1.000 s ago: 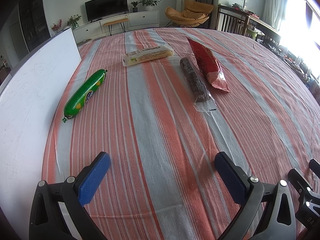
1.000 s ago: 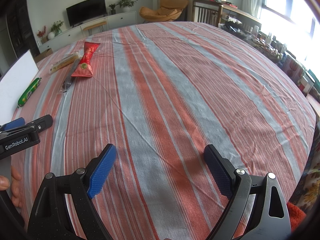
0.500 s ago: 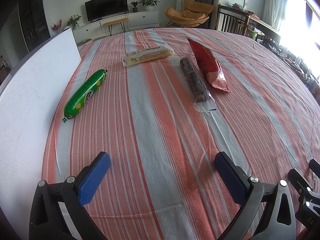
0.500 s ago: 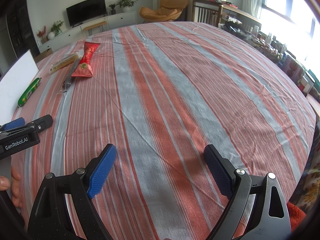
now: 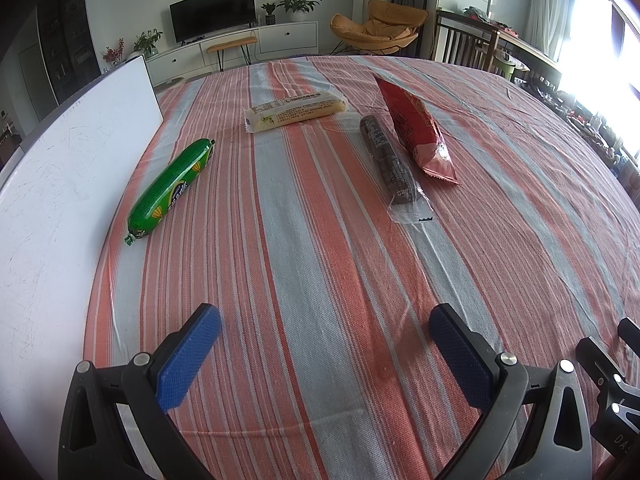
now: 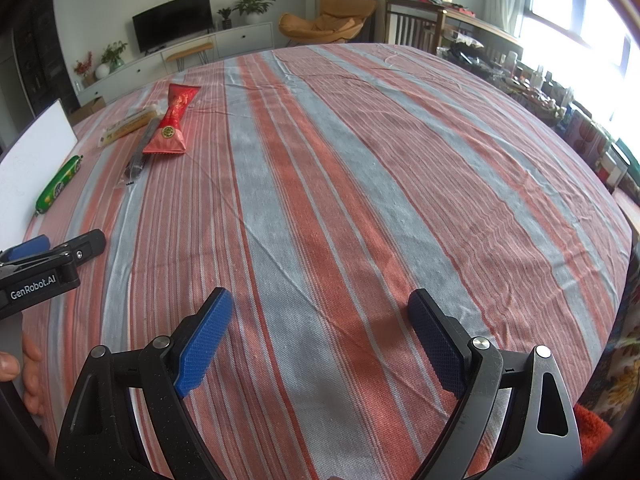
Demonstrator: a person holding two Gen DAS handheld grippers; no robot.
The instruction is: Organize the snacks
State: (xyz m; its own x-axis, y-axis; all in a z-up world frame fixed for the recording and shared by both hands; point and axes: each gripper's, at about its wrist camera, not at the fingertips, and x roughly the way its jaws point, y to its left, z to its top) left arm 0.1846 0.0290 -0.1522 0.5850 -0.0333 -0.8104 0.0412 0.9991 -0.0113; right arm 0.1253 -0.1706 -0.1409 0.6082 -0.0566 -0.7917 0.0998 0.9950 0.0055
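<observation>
Sunlit lounge — television [image 5: 213, 11], orange armchair [image 5: 376, 28]

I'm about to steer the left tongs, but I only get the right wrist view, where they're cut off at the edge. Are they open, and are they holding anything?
Observer: The left tongs are wide open and empty, over bare striped tablecloth.
Operator: How does the dark bar lie? It's tiny in my view.
Observer: The dark snack bar sits in a clear wrapper, with the flat empty end pointing toward the left tongs.
Operator: And the yellow pack? The red pouch covers one end for me.
Observer: The pale yellow pack lies crosswise at the back, fully visible and apart from the red pouch.
</observation>
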